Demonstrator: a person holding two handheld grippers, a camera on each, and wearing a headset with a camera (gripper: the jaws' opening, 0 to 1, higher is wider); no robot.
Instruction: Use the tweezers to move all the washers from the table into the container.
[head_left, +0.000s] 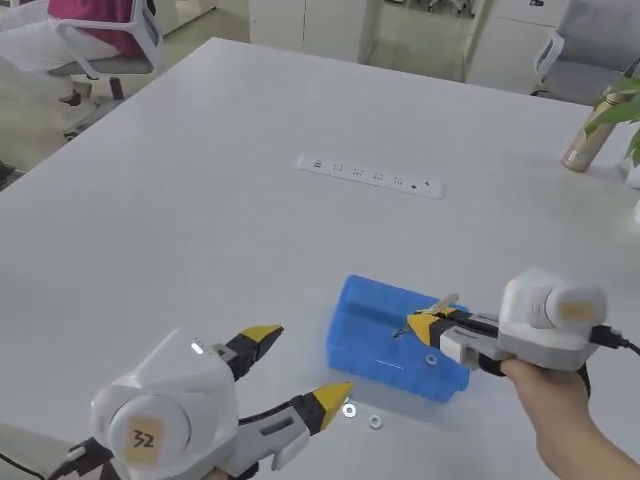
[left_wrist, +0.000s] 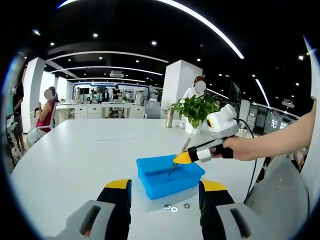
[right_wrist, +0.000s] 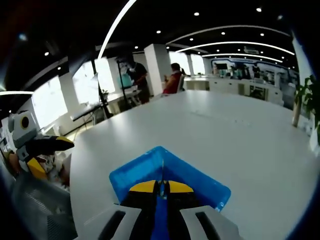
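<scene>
The right gripper (head_left: 421, 326) comes in from 3 o'clock with its fingers pinched narrow on the tweezers (head_left: 448, 300), whose tips point down into the blue container (head_left: 362, 308), where 1 washer (head_left: 431, 360) lies toward the 5 o'clock corner. 2 more washers (head_left: 349, 409) lie close together on the white table (head_left: 200, 200), just beside the container's 6 o'clock edge. The left gripper (head_left: 300, 365) is at 8 o'clock of the container, its fingers spread wide and holding nothing.
</scene>
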